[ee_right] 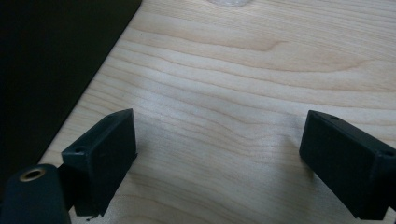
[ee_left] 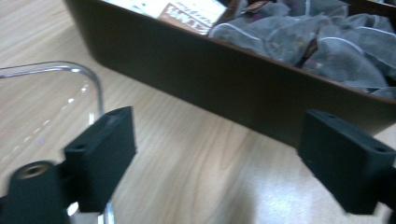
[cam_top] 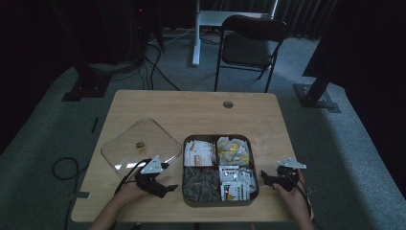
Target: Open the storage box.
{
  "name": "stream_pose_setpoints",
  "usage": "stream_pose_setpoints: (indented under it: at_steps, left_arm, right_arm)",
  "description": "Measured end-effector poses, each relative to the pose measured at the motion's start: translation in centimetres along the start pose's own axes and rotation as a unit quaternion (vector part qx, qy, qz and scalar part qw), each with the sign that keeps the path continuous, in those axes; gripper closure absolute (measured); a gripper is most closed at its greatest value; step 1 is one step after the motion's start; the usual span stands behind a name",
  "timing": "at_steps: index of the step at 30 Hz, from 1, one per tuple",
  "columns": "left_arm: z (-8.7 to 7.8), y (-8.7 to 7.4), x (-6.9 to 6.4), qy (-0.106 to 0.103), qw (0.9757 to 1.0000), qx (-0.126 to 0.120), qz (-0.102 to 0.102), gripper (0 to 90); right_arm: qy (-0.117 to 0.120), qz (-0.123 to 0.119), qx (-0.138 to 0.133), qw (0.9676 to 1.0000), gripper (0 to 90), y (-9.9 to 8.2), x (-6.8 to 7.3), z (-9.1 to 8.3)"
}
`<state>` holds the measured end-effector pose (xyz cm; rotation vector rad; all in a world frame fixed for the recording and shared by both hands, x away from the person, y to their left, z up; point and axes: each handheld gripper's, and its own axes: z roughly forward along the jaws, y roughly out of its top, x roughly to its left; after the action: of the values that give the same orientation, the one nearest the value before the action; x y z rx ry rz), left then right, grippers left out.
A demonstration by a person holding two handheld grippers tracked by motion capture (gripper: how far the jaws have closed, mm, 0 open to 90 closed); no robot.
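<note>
both grippers (ee_left: 217, 163) (ee_right: 219, 163) wide apart, empty

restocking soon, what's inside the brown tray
The tray has four compartments: grey mesh tea bags, brown-and-white packets, yellowish sachets, white packets with red and green. The tray bottom is covered.

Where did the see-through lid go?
In the high view, the clear lid lies flat on the table, just left of the brown box of tea bags. The left gripper is right by its near corner.
</note>
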<state>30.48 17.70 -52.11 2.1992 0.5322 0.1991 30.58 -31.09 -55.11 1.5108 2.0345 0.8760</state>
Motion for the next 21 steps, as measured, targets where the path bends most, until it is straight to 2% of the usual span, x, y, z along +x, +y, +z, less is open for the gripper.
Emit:
stream_pose_setpoints:
  at_steps: [3,4,7,11,17,19,20,21]
  left_arm:
    - [0.3,0.0,-0.7,-0.02,0.9995,0.02,0.01,5.6]
    - [0.3,0.0,-0.7,-0.02,0.9995,0.02,0.01,1.5]
    - [0.7,-0.1,-1.2,-0.025,0.9991,0.03,0.016,1.5]
    - [0.7,-0.3,-1.8,-0.028,0.999,0.028,0.02,1.5]
    - [0.8,-0.6,-2.3,-0.021,0.9988,0.034,0.028,1.5]
    - [0.9,-0.7,-2.4,-0.016,0.9986,0.041,0.027,1.5]
    - [1.1,-0.9,-2.5,-0.007,0.9981,0.057,0.025,1.5]
    - [1.2,-0.9,-2.5,-0.009,0.9976,0.063,0.026,1.5]
  right_arm:
    - [0.0,0.0,0.0,1.0,10.2,0.0,0.0,0.0]
    - [0.0,0.0,0.0,1.0,10.2,0.0,0.0,0.0]
    - [0.0,0.0,0.0,1.0,10.2,0.0,0.0,0.0]
    - [0.0,0.0,0.0,1.0,10.2,0.0,0.0,0.0]
    - [0.0,0.0,0.0,1.0,10.2,0.0,0.0,0.0]
    - [0.002,-0.001,0.0,1.0,10.2,0.0,0.0,0.0]
    - [0.002,-0.001,0.0,1.0,10.2,0.0,0.0,0.0]
    - [0.002,-0.002,0.0,1.0,10.2,0.0,0.0,0.0]
